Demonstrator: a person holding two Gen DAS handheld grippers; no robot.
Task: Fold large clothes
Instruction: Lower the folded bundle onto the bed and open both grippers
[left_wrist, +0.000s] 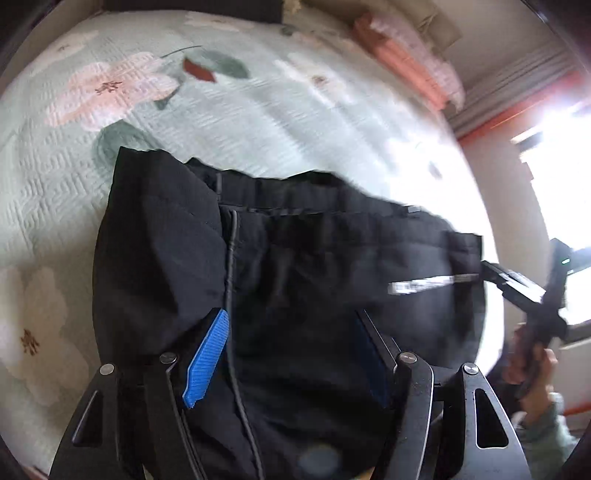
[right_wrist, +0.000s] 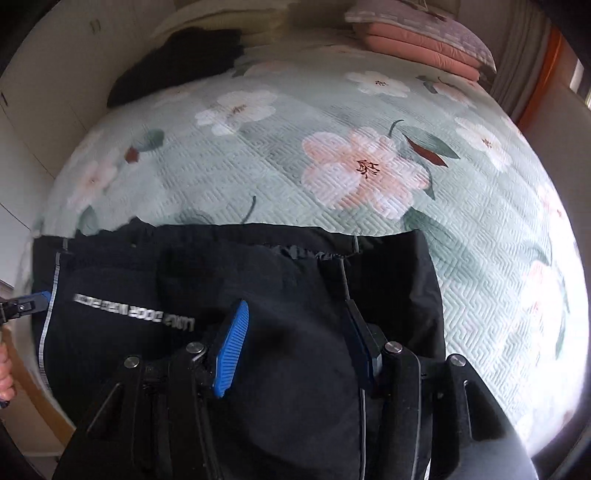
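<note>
A black garment with a gathered waistband, a thin cord and white lettering lies folded on the bed. In the left wrist view my left gripper hovers over its near part, jaws apart, and the blue pads press on nothing. My right gripper also stands open above the cloth, one blue pad face bare. Each view catches the other gripper at the garment's side edge: the right gripper held by a hand, the left gripper at the far left.
The bed carries a pale green quilt with pink and white flowers. Folded pink bedding and a dark pile lie at the head end. White cupboards stand to one side and a bright window to the other.
</note>
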